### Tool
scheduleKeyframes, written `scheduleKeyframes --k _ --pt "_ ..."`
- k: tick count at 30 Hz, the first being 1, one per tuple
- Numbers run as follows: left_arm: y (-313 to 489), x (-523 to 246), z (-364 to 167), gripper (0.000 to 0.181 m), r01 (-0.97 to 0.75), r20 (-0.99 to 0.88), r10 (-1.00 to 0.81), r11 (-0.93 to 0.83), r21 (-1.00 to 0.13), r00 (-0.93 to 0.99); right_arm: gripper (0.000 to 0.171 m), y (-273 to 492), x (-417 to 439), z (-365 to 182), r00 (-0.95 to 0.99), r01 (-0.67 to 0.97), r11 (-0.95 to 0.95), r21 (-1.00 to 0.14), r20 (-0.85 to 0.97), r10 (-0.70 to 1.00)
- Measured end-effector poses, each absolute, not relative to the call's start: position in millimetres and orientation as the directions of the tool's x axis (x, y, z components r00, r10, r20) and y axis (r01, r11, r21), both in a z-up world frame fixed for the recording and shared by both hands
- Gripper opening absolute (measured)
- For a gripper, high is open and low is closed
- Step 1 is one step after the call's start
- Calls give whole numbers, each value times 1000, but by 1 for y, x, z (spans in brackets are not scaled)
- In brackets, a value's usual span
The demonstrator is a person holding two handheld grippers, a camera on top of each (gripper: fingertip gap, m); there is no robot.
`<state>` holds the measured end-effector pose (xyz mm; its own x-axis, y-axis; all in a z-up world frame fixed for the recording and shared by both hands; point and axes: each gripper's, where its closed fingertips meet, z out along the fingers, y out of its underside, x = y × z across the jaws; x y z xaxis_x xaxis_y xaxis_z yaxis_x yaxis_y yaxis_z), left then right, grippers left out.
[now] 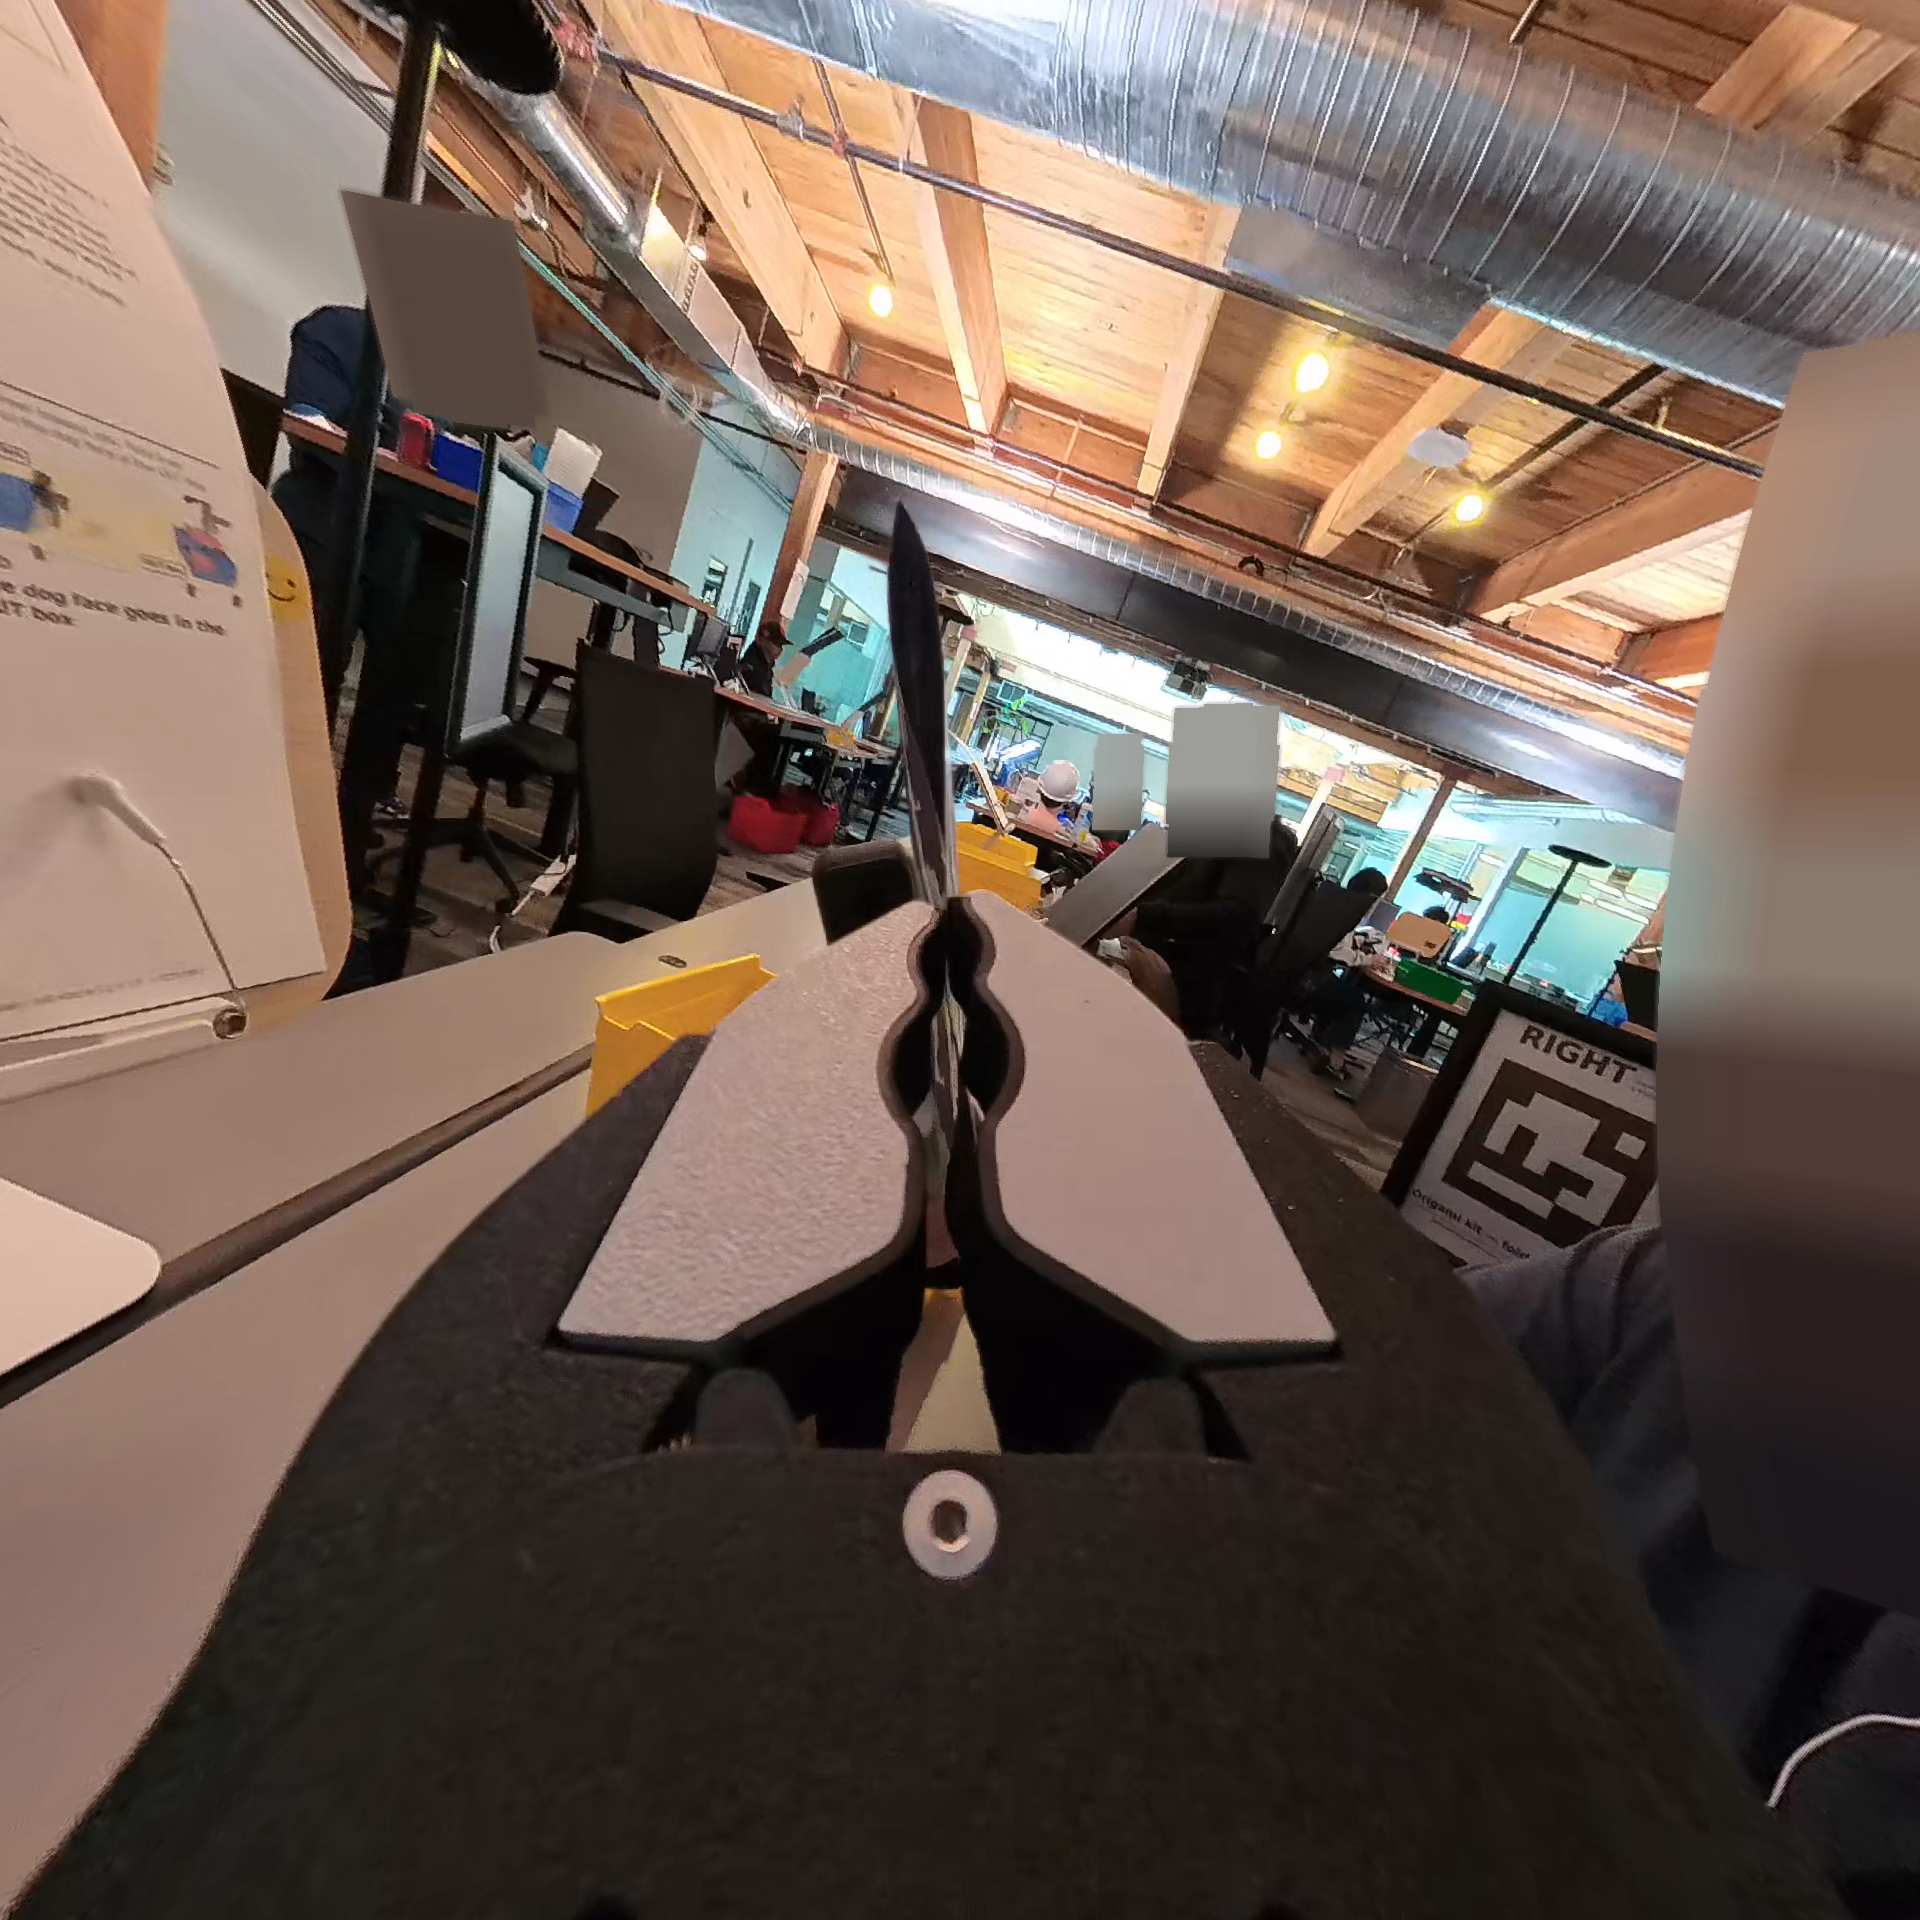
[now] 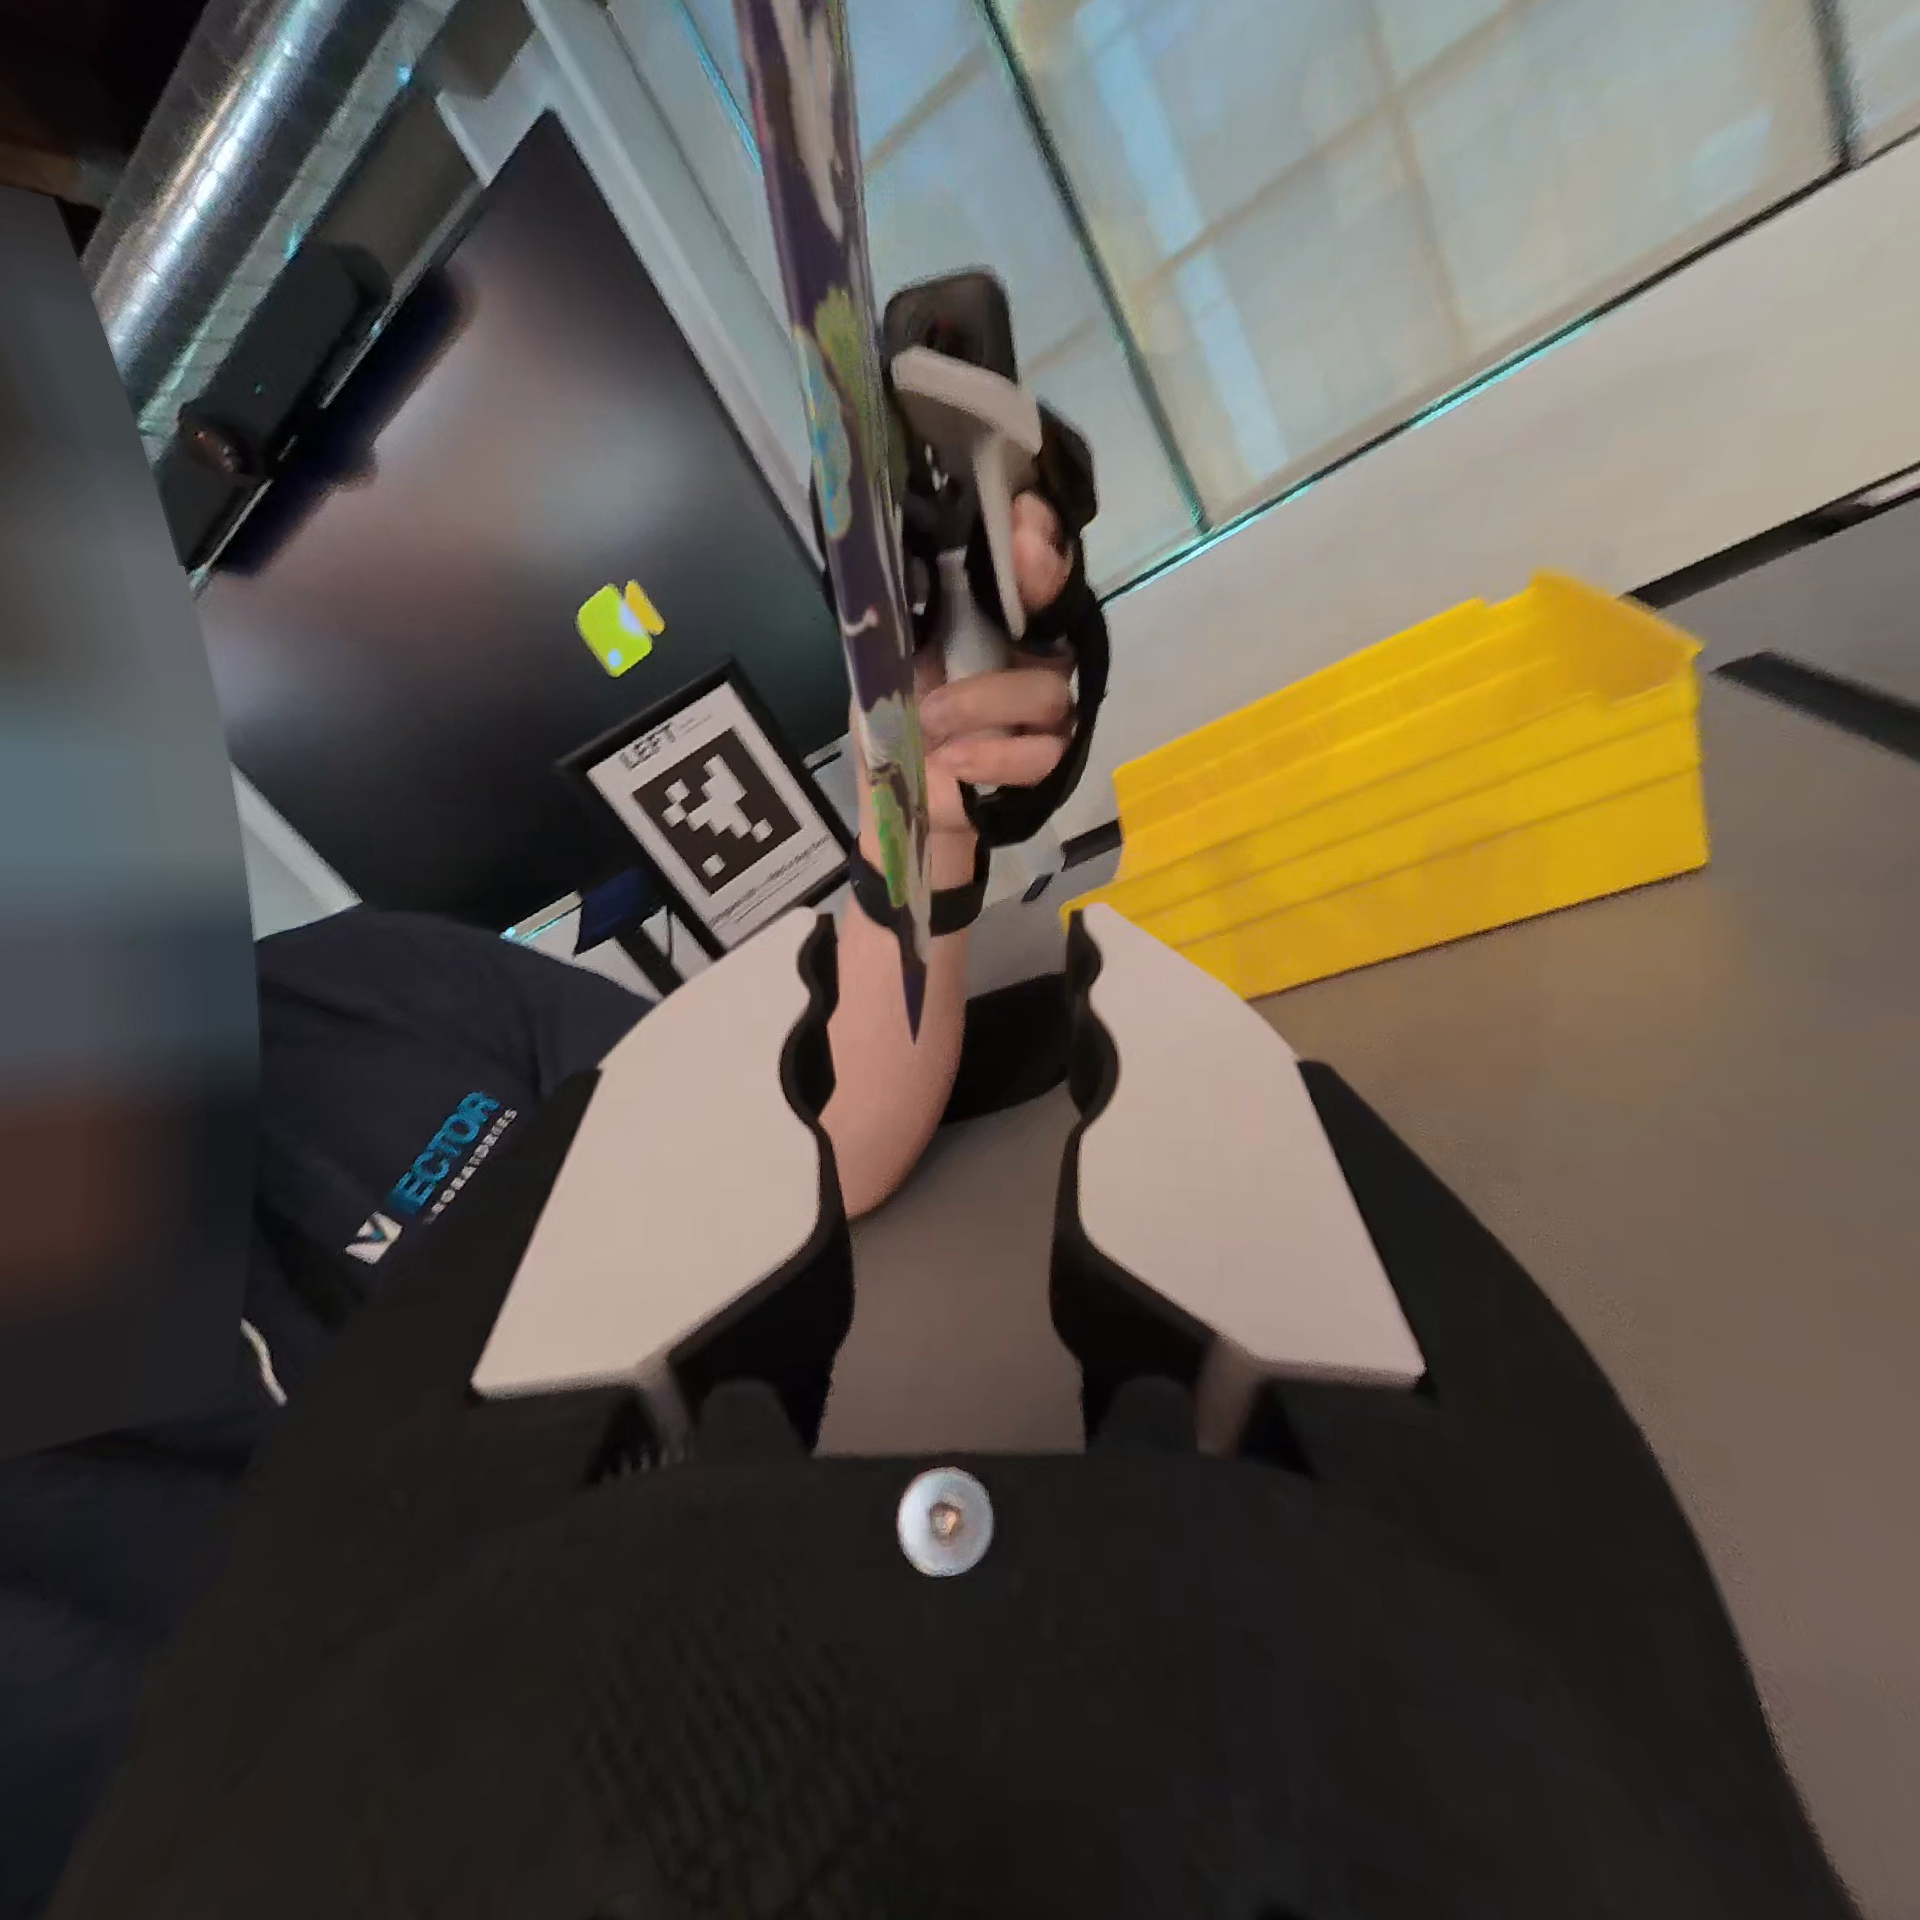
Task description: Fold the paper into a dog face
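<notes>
Our left gripper point(image 1: 948, 920) has its fingers point(image 1: 790, 1122) clenched on the paper point(image 1: 920, 727), which we see edge-on as a thin dark blade rising from between the tips toward the wooden ceiling point(image 1: 1091, 281). We hold it lifted off the grey surface point(image 1: 312, 1091), with a yellow bin point(image 1: 665, 1013) just behind the fingers and a framed marker card point(image 1: 1538, 1143) off to the right. From our right gripper point(image 2: 945, 977), whose fingers point(image 2: 665, 1174) stand released and grasp nothing, the same paper point(image 2: 831, 343) shows as a tall, dark patterned strip, upright, pinched partway up by the left gripper point(image 2: 940, 468) in our hand point(image 2: 997, 717). Its lower point hangs just above the gap between the right fingers. Stacked yellow bins point(image 2: 1434, 769) sit on the surface point(image 2: 1558, 1195) to the right
</notes>
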<state>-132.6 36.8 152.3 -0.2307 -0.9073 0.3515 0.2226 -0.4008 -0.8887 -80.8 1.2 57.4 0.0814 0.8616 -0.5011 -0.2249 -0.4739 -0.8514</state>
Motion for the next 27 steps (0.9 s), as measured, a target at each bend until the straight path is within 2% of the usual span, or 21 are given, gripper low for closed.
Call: scheduleKeyframes --k 3,5,14,18,19,20,21,27 --pt "35 -127 150 0 211 354 -905 -404 -890 -237 33 -3 -93 46 77 -153 -490 -858 -505 860" --pt "35 -126 149 0 209 355 -905 -404 -891 -233 1 -13 -99 42 18 -107 -498 -860 -503 864" --pt "45 -130 142 0 188 349 -921 -379 -906 -174 1 -13 -98 43 12 -116 -510 -852 -515 857" --pt "39 -129 139 0 152 359 -909 -394 -906 -213 1 -17 -94 40 -26 -94 -531 -842 -531 847" --pt "36 -128 138 0 140 363 -902 -401 -905 -232 4 -17 -92 39 -20 -84 -522 -849 -523 852" --pt "34 -127 136 0 124 364 -899 -401 -908 -244 23 -13 -88 38 15 -87 -514 -854 -517 856" --pt "31 -125 133 0 99 363 -895 -398 -912 -257 33 -9 -83 39 43 -97 -499 -861 -504 863" --pt "19 -109 117 0 8 383 -877 -403 -915 -291 39 7 -49 68 106 -306 -432 -848 -481 870"
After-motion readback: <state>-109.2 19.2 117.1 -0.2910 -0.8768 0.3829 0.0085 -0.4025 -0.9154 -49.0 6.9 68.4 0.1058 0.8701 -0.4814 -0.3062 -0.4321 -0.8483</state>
